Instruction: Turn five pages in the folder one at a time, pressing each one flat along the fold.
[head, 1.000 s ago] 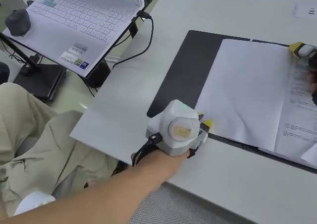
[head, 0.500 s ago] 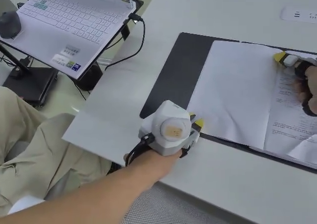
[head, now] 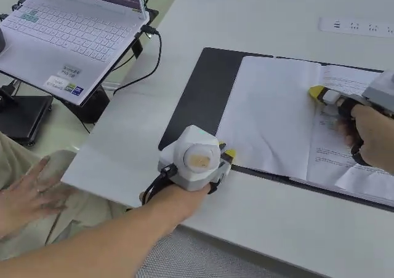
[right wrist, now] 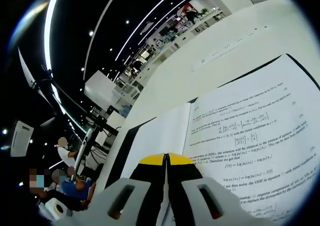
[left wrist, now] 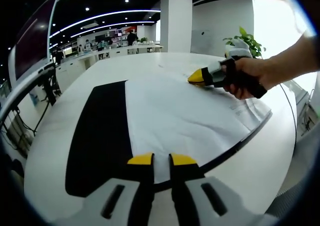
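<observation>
The right gripper (head: 317,93) has slid a little way down the fold, toward the person. The camera has shifted too, so the whole picture sits more to the left.

The open black folder (head: 203,93) lies flat on the white table (head: 246,19). Its blank white turned page (head: 271,118) lies on the left half, and the page with printed lines (head: 329,152) is on the right half. The fold runs between them.

The right gripper sits at 3 o'clock from the blank page, and its yellow tip touches the fold near the top. Its jaws are squeezed tight together and hold nothing.

The left gripper (head: 225,152) sits at 7 o'clock from the blank page, at its near corner. Its jaws are a small crack apart, and I see nothing between them.

I think this is the pressing step: one page is turned and is being rubbed flat. The next move needs a firm slide along the rest of the fold toward 6 o'clock.

A white open laptop (head: 68,38) stands at 10 o'clock from the folder.
</observation>
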Motion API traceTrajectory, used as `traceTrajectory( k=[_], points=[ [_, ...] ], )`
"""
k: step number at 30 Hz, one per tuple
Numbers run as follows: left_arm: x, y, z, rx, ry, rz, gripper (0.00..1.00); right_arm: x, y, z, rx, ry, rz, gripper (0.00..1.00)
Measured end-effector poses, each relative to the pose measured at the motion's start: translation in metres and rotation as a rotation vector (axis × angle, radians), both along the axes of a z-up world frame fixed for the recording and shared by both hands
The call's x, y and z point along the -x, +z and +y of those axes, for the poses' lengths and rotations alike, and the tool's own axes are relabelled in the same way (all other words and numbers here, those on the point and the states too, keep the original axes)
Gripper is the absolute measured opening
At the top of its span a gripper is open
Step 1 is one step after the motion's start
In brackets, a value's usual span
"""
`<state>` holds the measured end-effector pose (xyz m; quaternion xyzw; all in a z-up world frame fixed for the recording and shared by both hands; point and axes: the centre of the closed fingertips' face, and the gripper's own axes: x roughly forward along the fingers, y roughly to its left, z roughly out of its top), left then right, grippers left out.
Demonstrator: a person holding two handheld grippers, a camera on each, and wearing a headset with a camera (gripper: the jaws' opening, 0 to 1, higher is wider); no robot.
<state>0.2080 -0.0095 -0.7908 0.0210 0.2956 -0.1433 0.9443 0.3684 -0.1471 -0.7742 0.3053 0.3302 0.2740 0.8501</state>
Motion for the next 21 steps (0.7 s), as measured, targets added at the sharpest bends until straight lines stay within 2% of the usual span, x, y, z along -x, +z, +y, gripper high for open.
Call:
traceTrajectory(
  k=[12, 21],
  points=[
    [0.002, 0.003, -0.001, -0.006, 0.003, 0.004, 0.1, 0.039, 0.001, -0.002, -0.036, 0.011, 0.019, 0.0],
    [0.002, 0.003, -0.001, -0.008, 0.005, 0.004, 0.1, 0.074, -0.003, 0.001, -0.025, 0.045, 0.039, 0.0]
  ],
)
